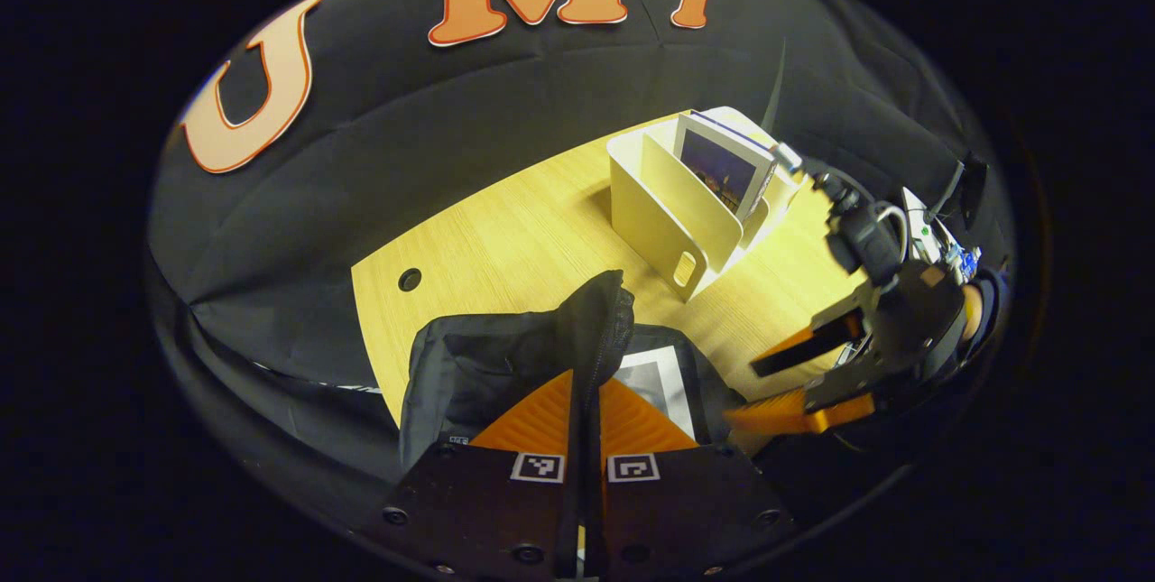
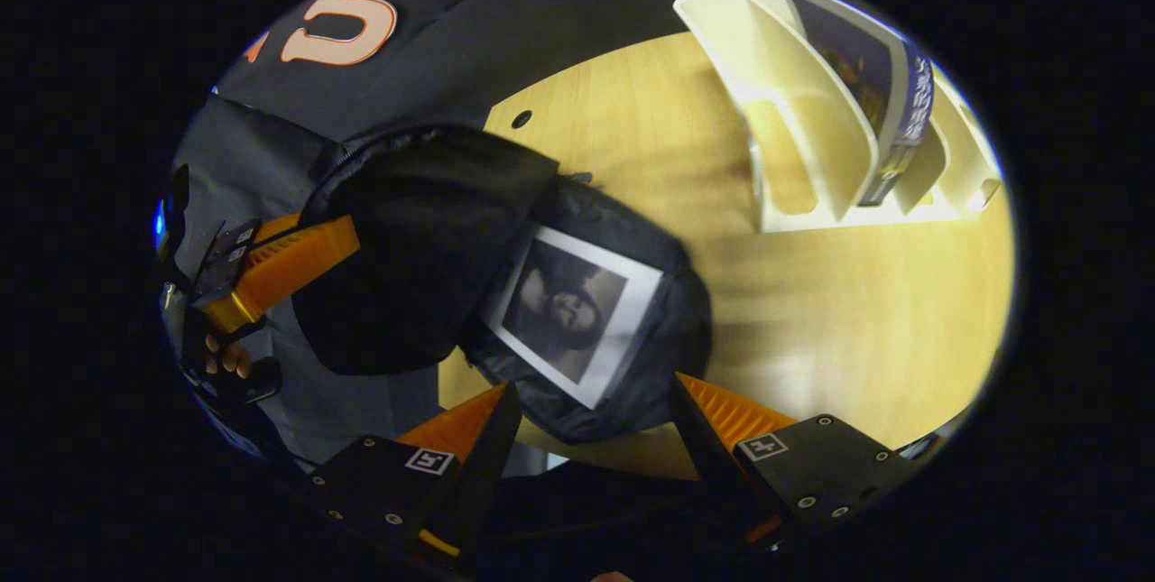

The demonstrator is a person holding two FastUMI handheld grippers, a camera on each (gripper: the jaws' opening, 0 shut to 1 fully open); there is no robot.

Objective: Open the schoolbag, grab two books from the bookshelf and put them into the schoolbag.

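The left gripper pinches the flap of the schoolbag near the desk's front edge, one book apparently already inside. The right gripper hovers spread over it. Keep the flap lifted high while the right fetches the book from the bookshelf toward the far edge.

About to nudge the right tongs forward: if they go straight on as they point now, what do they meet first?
Most likely the black-and-white photo-cover book lying in the open black fabric schoolbag, just beyond the open right tongs; depth is unclear.
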